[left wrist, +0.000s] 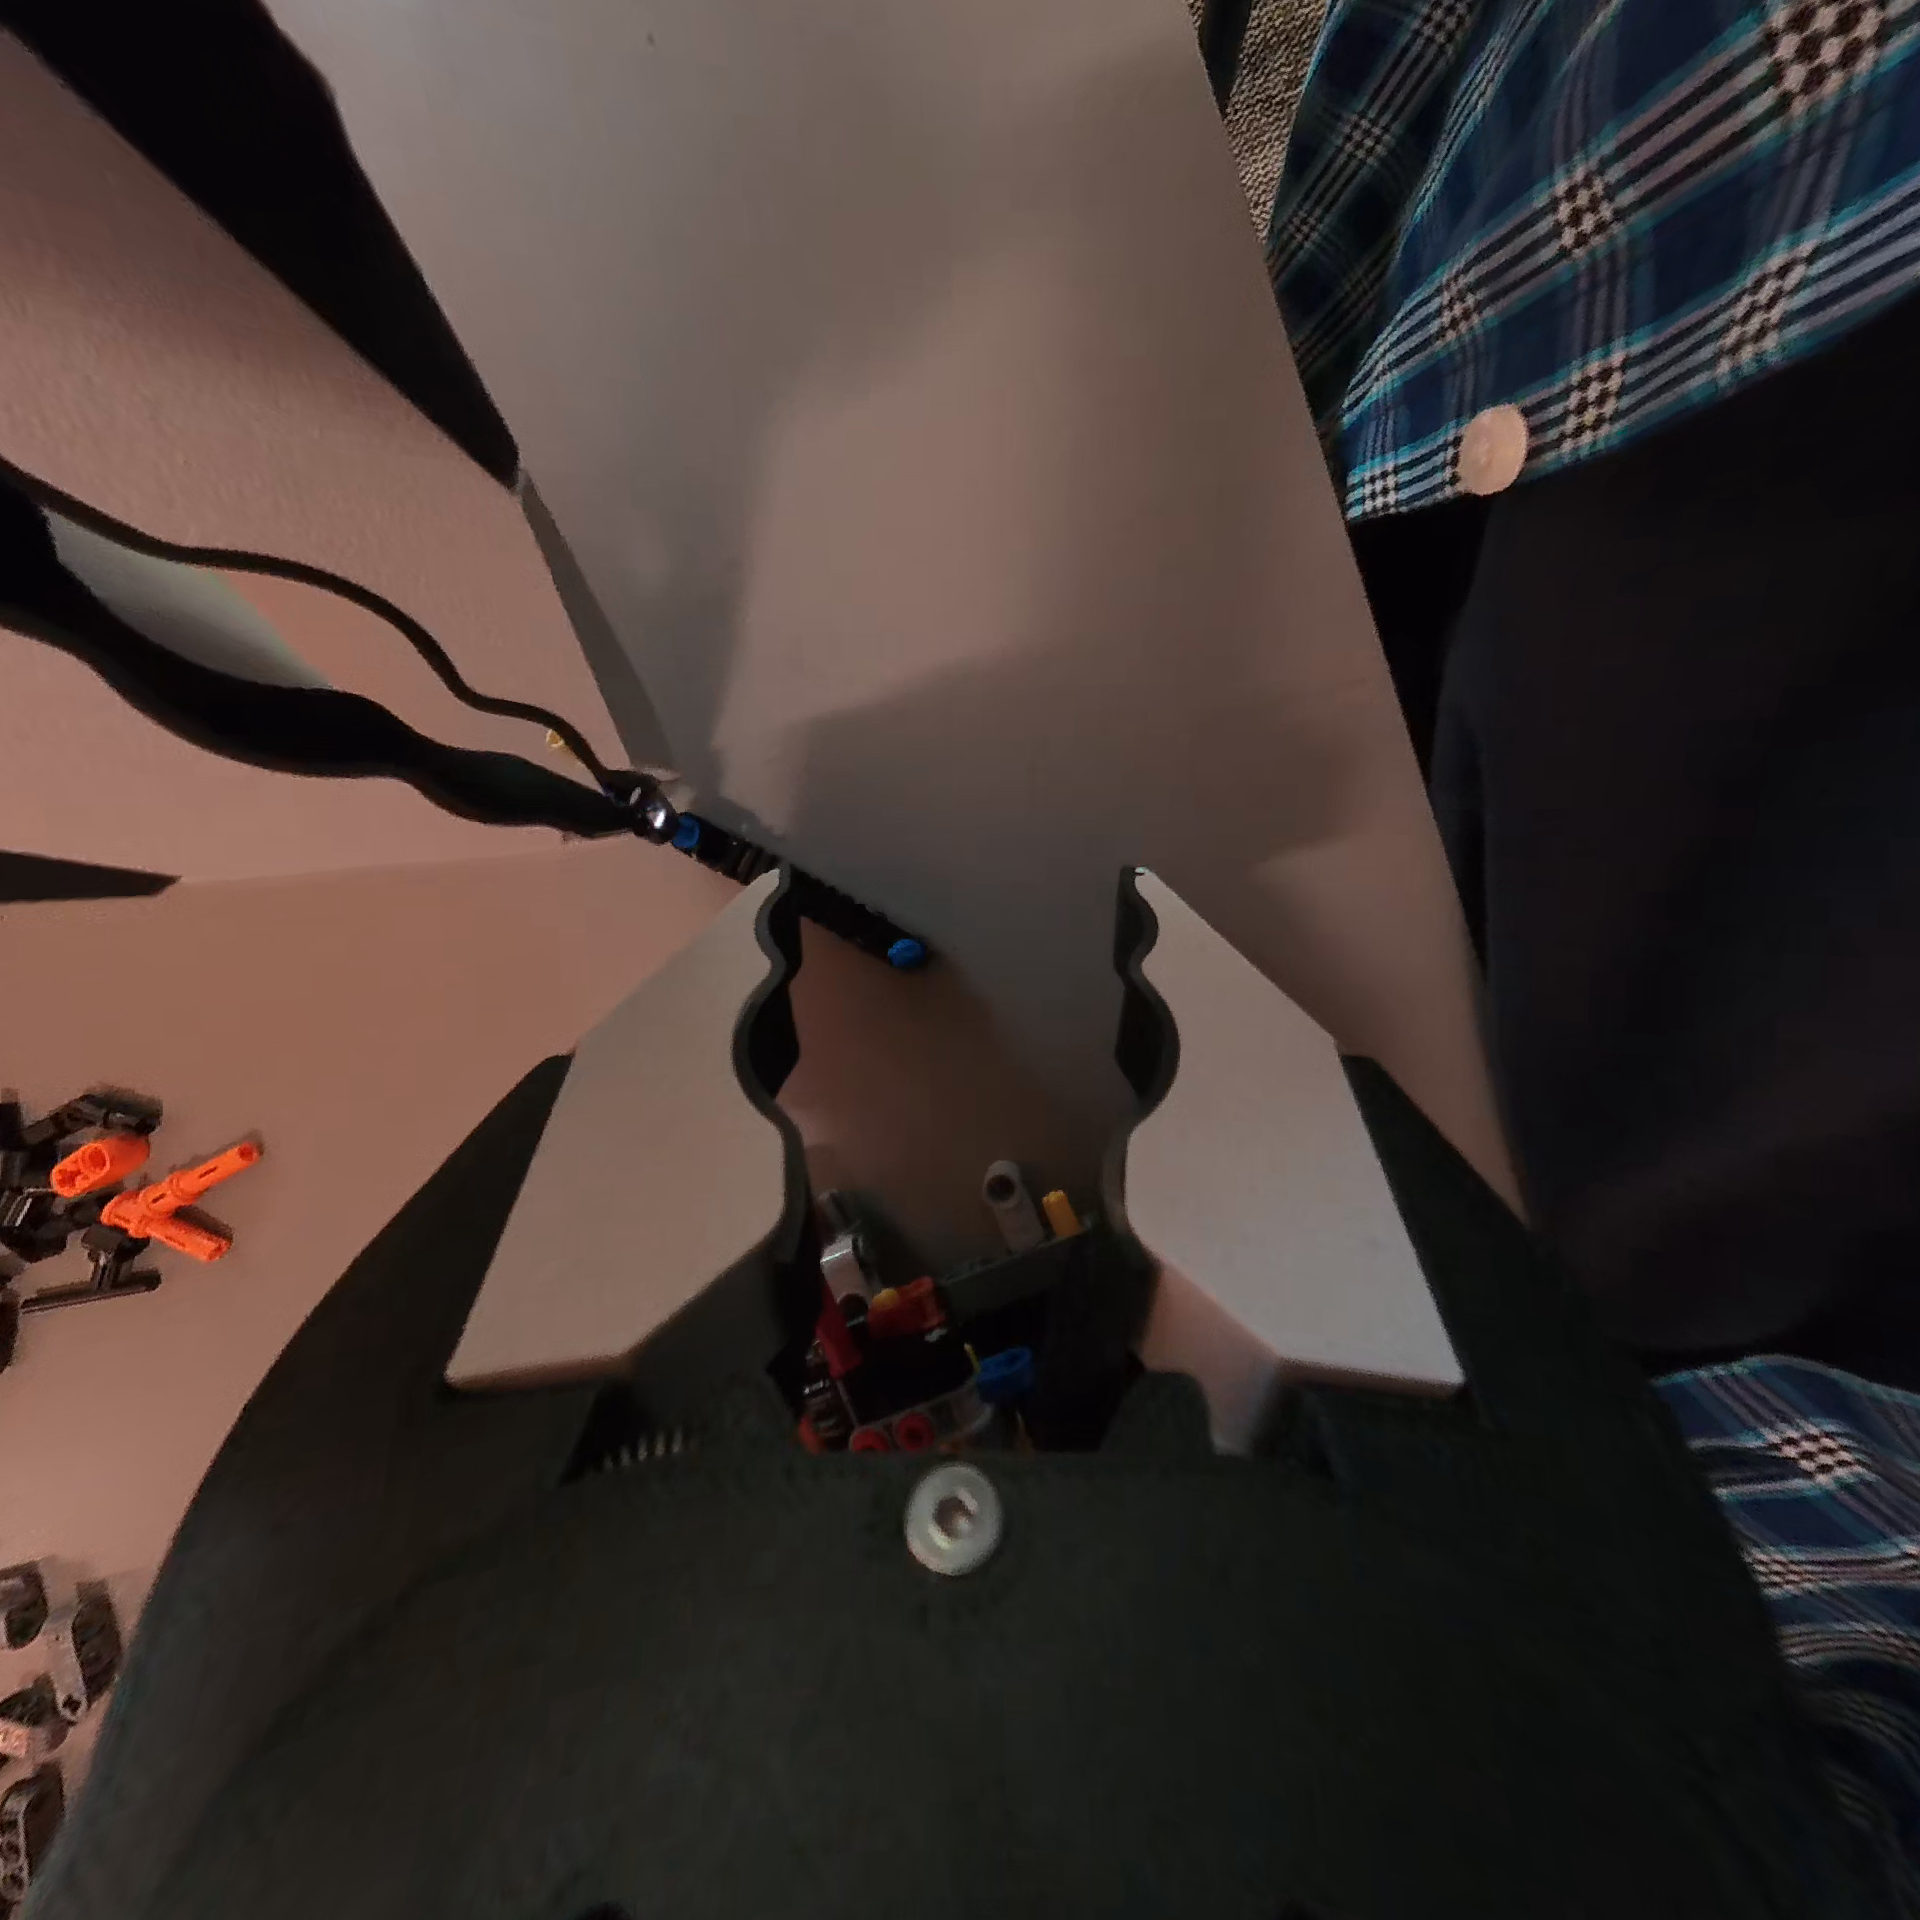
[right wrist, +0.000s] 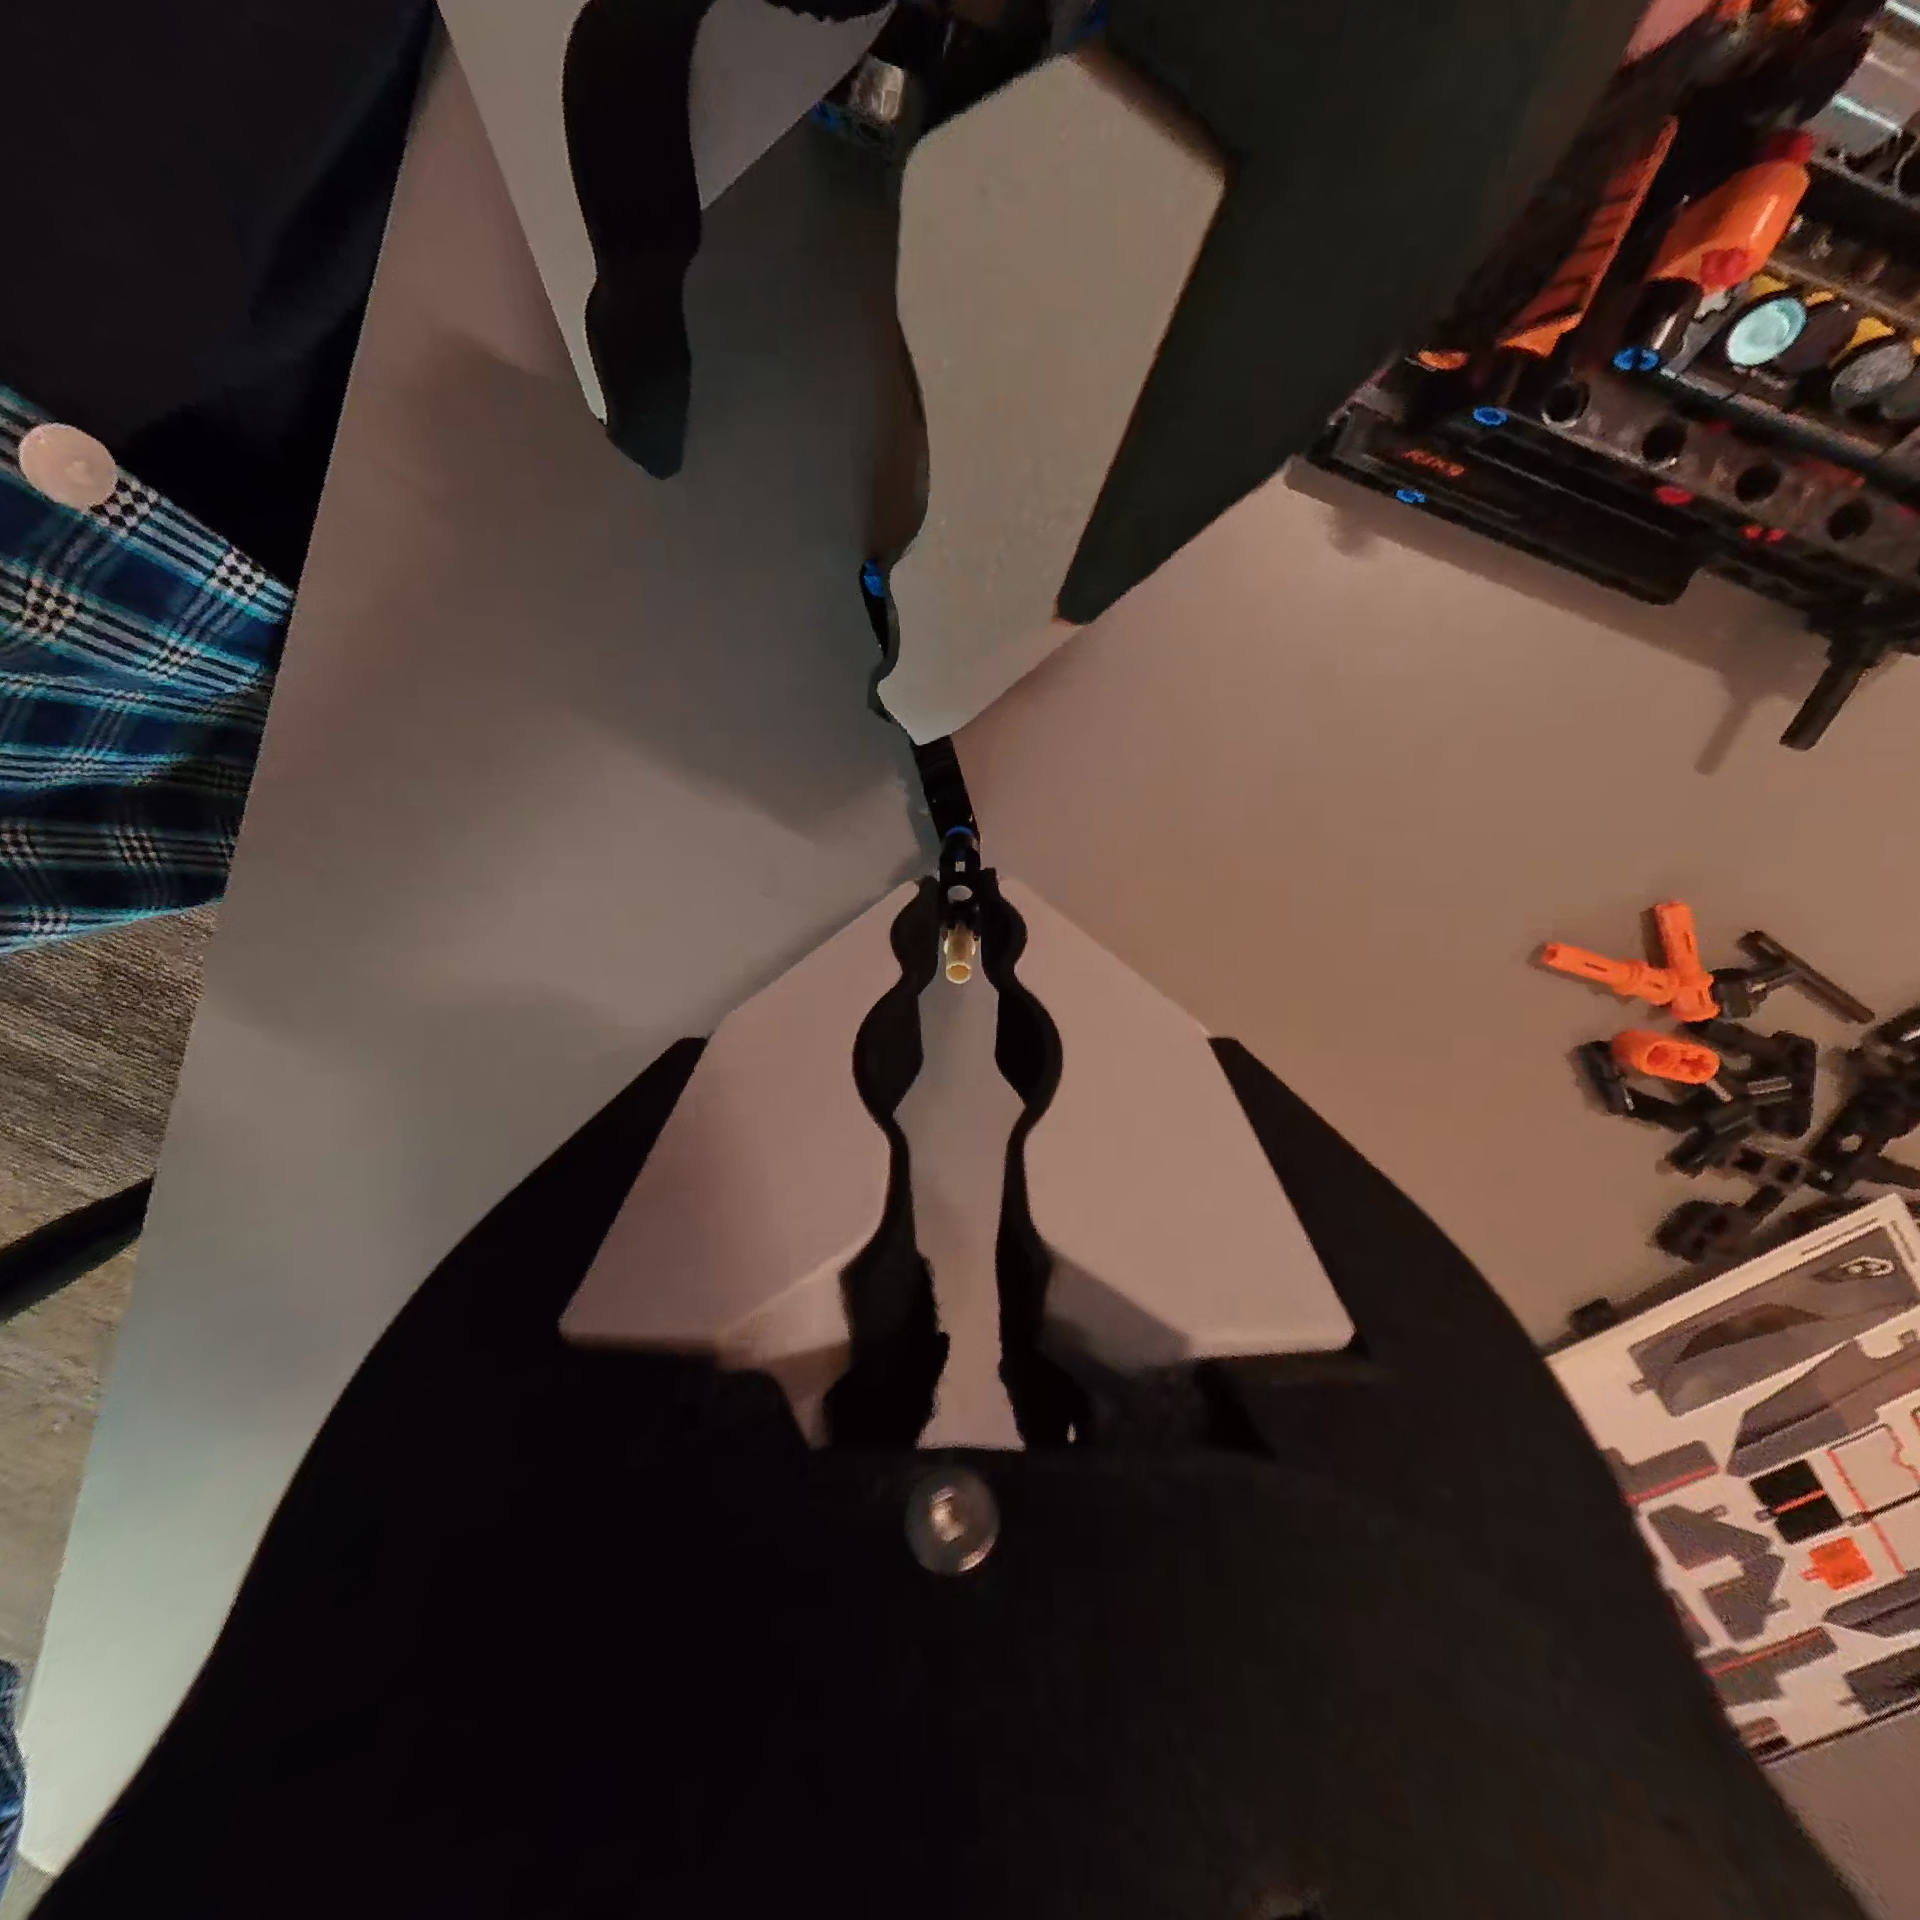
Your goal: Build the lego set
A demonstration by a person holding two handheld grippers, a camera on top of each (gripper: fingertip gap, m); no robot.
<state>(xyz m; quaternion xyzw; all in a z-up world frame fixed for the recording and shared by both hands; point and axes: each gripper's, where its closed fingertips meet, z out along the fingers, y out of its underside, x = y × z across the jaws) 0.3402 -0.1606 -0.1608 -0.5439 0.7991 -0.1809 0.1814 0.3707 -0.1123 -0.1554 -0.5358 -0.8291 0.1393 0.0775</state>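
Right gripper: fingers drawn nearly together at the tips, pinching a small black connector with a tan pin projecting back between the fingers. The connector meets the near end of a slim black beam, which carries blue pins and runs away from the gripper toward the other tool.

Left gripper: fingers spread wide, nothing between the tips. The black beam lies on the white table and passes just under the tip of the left-hand finger; whether finger and beam touch cannot be told. A blue pin marks the beam's near end, a second blue pin sits farther along it, and the tip of the right gripper closes on its far end. Between the bases of the left fingers a cluster of loose parts shows: red, blue, yellow and grey pieces.

Table, to the right in the right wrist view: a heap of black pieces with orange connectors, near it a printed sheet with grey, black and orange shapes, and farther back a partly built black and orange model with blue and red pins along its frame. The same orange and black heap appears at the left edge of the left wrist view, with grey pieces below it.

Beyond the table edge: a person's blue plaid shirt with a pale button
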